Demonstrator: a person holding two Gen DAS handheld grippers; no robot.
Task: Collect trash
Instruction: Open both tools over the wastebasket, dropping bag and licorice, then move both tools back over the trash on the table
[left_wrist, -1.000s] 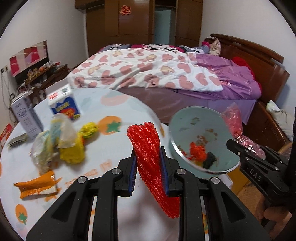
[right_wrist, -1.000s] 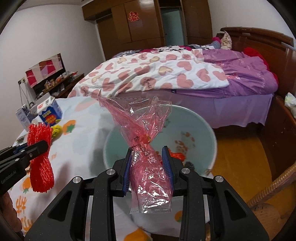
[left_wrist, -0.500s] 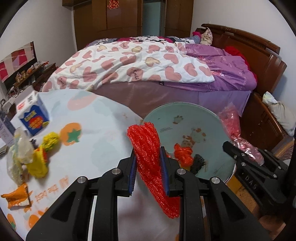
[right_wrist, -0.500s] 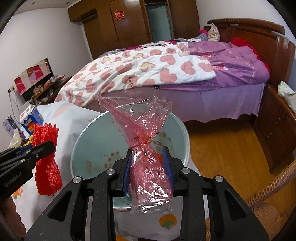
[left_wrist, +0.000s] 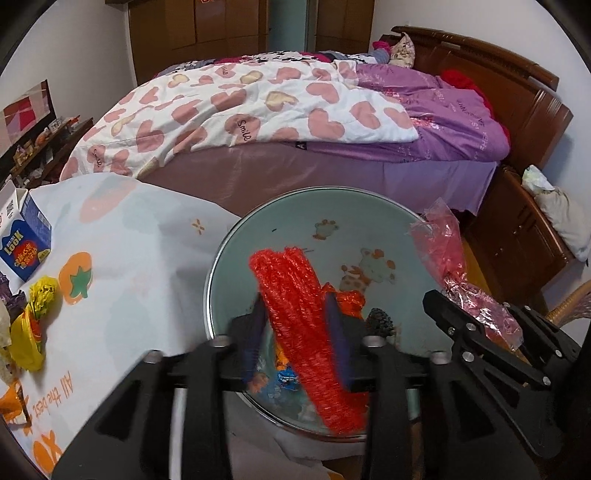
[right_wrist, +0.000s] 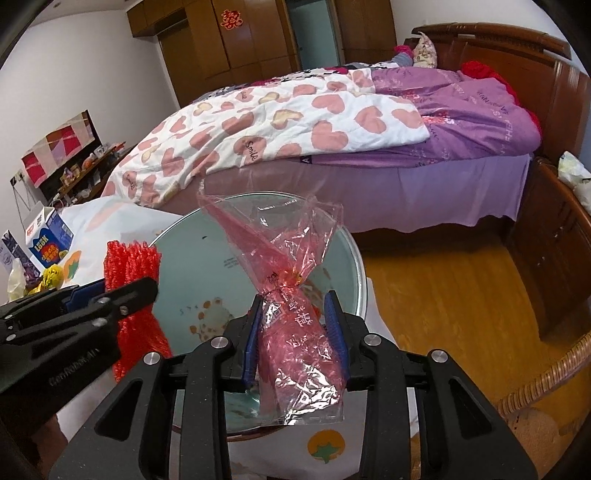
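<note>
Left wrist: left gripper (left_wrist: 295, 338) (blurred) opening around red mesh (left_wrist: 306, 332); right gripper (right_wrist: 295, 334) pinches pink wrapper (right_wrist: 295, 343).

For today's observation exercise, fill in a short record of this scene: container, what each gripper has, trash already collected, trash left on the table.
Container: pale green basin
Left gripper: jaws just opening, red mesh netting between them, over the basin
Right gripper: shut on pink plastic wrapper
Already in basin: orange scrap, dark lump
Left on table: yellow bag, blue carton
</note>
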